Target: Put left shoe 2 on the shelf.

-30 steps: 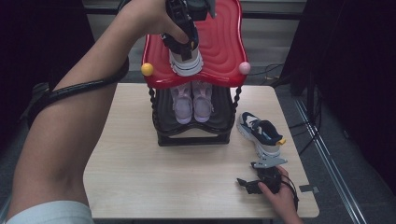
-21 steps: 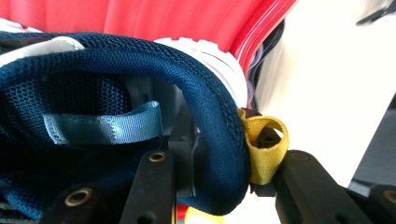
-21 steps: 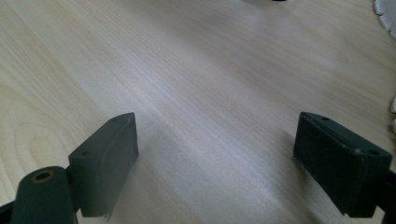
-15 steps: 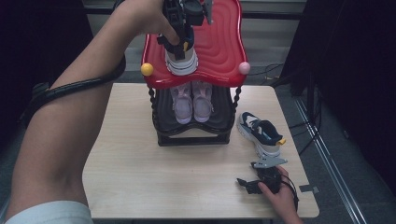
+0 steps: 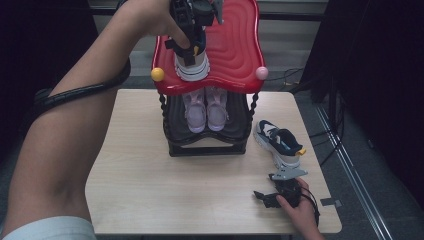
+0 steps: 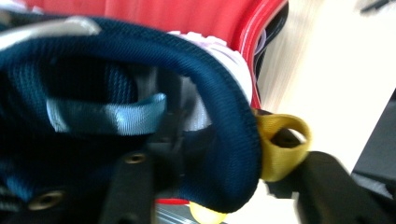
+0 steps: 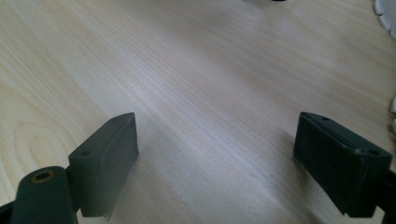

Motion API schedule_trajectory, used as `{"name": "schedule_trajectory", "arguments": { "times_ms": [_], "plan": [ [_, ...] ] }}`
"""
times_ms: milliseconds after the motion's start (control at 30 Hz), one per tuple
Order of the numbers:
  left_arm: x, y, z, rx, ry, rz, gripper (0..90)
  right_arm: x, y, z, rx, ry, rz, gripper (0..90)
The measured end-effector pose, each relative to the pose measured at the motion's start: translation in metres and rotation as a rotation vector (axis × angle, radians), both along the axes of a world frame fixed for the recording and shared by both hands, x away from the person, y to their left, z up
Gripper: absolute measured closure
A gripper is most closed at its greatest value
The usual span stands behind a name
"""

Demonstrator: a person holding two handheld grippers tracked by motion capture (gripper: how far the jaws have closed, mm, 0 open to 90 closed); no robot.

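1. Your left gripper [image 5: 192, 37] has its jaws clamped on the padded navy heel collar of the sneaker [image 5: 191, 64], one jaw inside the opening and one outside. In the left gripper view the yellow heel loop [image 6: 281, 145] sits just beside the outer jaw.

2. The sneaker stands at the front left of the red top shelf [image 5: 235, 55] of the shoe rack [image 5: 207, 147]. Its white sole is at the wavy surface, though whether it bears weight there cannot be told.

3. Handling, as a judgement: the shoe looks light, its collar soft and compressible, its sole stiff. A grip on the collar alone will let the toe swing and droop, so keep your moves slow and set the sole down flat before letting go.

4. On the lower shelf a pale pink pair [image 5: 205, 107] stands toes forward, directly beneath the red shelf.

5. The matching navy-and-white sneaker [image 5: 279, 143] lies on the table [image 5: 150, 190] to the right of the rack, apart from it. Its heel collar, beside its own yellow loop, looks the likely place to take hold.

6. Your right gripper [image 5: 280, 192] rests low at the table's near right edge, jaws spread wide over bare wood and holding nothing, the loose sneaker just beyond it.
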State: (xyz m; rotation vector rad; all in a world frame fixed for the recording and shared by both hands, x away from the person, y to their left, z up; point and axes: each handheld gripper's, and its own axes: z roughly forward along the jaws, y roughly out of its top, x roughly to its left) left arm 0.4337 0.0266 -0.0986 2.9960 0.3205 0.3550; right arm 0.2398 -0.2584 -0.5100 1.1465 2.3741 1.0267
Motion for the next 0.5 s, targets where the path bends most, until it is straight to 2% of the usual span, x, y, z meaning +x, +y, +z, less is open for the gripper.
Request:
{"name": "schedule_trajectory", "arguments": {
  "times_ms": [133,233,300,500],
  "plan": [
    [0.0003,0.0006,0.0015,-0.021,0.013,0.034,45.4,0.0000,0.0000,0.0000,0.000,0.000,0.000,13.4],
    [0.0000,0.0005,0.0026,-0.031,0.018,0.040,43.9,0.0004,0.0001,-0.0001,0.001,-0.001,0.002,13.4],
    [0.0000,0.0000,0.0037,-0.052,0.024,0.053,41.9,0.0005,0.0002,-0.0002,0.002,-0.001,0.000,13.4],
    [-0.0003,-0.0029,0.0037,-0.051,0.020,0.061,38.7,0.0006,0.0003,-0.0002,0.002,-0.001,0.000,13.5]
  ]
}}
